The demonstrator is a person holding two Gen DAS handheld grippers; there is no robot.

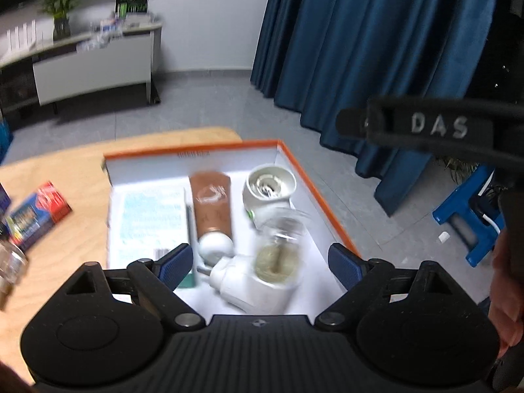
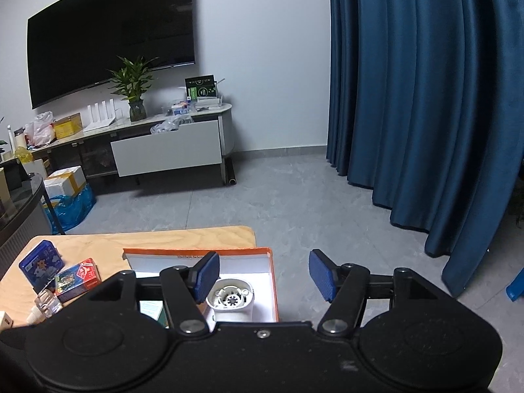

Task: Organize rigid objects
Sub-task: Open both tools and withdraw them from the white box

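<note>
An orange-rimmed white box (image 1: 314,183) sits on the wooden table (image 1: 82,170). Inside lie a pale blue packet (image 1: 147,219), a brown tube with a white cap (image 1: 211,206), a round white device (image 1: 268,186), a white plug adapter (image 1: 242,281) and a clear jar (image 1: 280,245). My left gripper (image 1: 262,262) is open and empty, just above the jar and adapter. My right gripper (image 2: 263,273) is open and empty above the box's right edge (image 2: 273,281); the white device (image 2: 231,299) shows below it.
On the table left of the box lie a red-and-blue card box (image 1: 39,213), a blue tin (image 2: 41,263) and a small glass bottle (image 2: 47,304). Beyond are grey floor, blue curtains (image 2: 425,98), a TV cabinet (image 2: 163,144) and a blue stool (image 1: 471,216).
</note>
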